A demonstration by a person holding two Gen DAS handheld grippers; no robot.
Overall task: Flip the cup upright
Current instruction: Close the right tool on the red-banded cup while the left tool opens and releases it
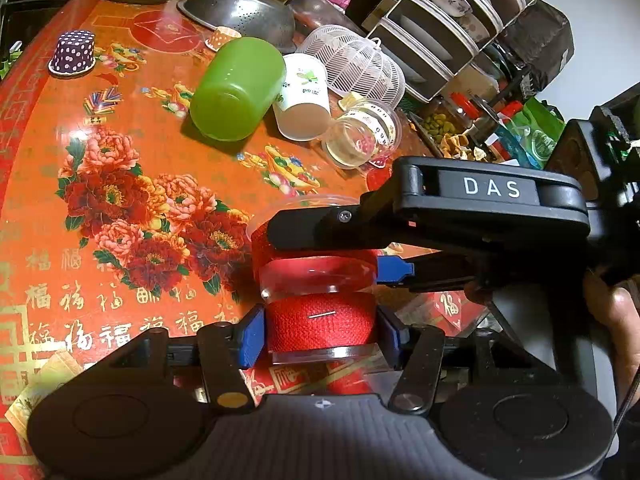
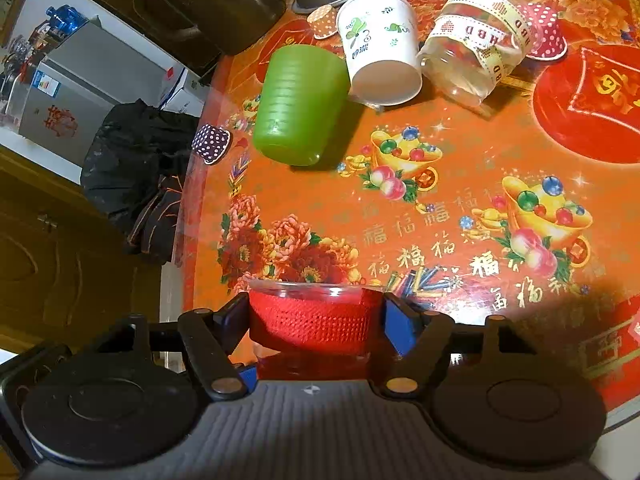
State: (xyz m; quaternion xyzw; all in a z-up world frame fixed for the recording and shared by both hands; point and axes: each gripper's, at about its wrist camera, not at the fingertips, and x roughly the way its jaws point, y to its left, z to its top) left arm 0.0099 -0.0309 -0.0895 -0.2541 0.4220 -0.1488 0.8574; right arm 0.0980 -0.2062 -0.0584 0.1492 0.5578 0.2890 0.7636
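A clear plastic cup wrapped in red mesh (image 1: 320, 324) is held by both grippers above the table's near edge. My left gripper (image 1: 322, 336) is shut on its lower part, blue pads on either side. My right gripper (image 2: 316, 320) is shut on the same cup (image 2: 316, 316) near its rim; in the left wrist view it reaches in from the right (image 1: 340, 240). The cup's open rim (image 1: 304, 204) points away from the left camera.
On the orange flowered table (image 1: 120, 160) lie a green cup (image 1: 236, 88), a white paper cup (image 1: 302, 96) and a clear ribboned jar (image 1: 362, 134), all on their sides. A purple dotted cup (image 1: 74, 52), metal colander (image 1: 240, 10) and white basket (image 1: 352, 60) stand behind.
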